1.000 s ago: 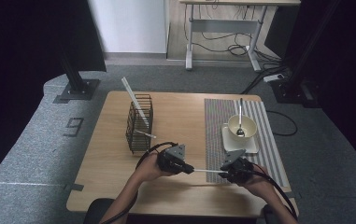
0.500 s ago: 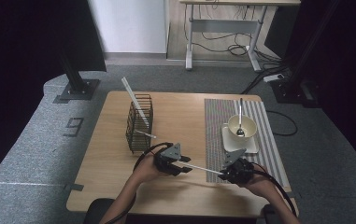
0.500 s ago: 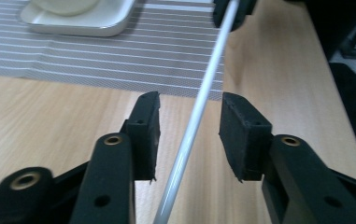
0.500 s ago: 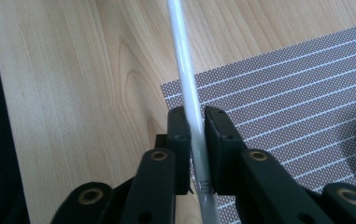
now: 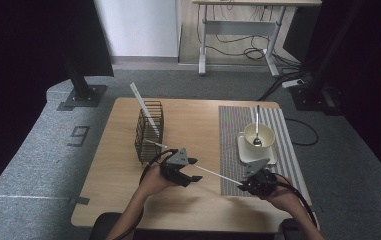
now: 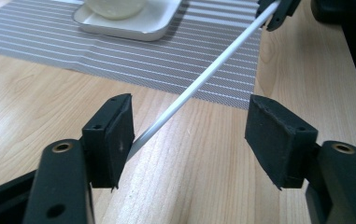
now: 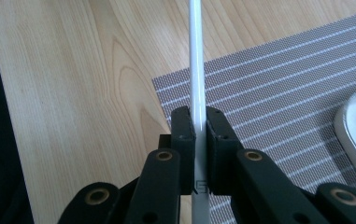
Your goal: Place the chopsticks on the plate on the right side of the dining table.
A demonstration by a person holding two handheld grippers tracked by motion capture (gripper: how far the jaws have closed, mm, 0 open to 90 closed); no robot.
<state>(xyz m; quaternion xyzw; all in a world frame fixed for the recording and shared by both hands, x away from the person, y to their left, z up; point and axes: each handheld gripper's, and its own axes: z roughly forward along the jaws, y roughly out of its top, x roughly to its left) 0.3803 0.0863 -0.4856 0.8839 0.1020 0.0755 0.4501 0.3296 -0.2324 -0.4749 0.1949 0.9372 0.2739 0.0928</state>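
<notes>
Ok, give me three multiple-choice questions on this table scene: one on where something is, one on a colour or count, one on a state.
1. Where is the spoon? A in the wire basket; B in the bowl; C on the bare wood.
2. What colour is the stick? A white; B red; C black.
3. How does the left gripper stand? A clamped on the stick; B open, stick beside one pad; C shut on nothing.

B: its handle rises from the bowl on the tray.
A: it is white against the wood.
B: the jaws have just been opening; the right gripper clamps the stick.
</notes>
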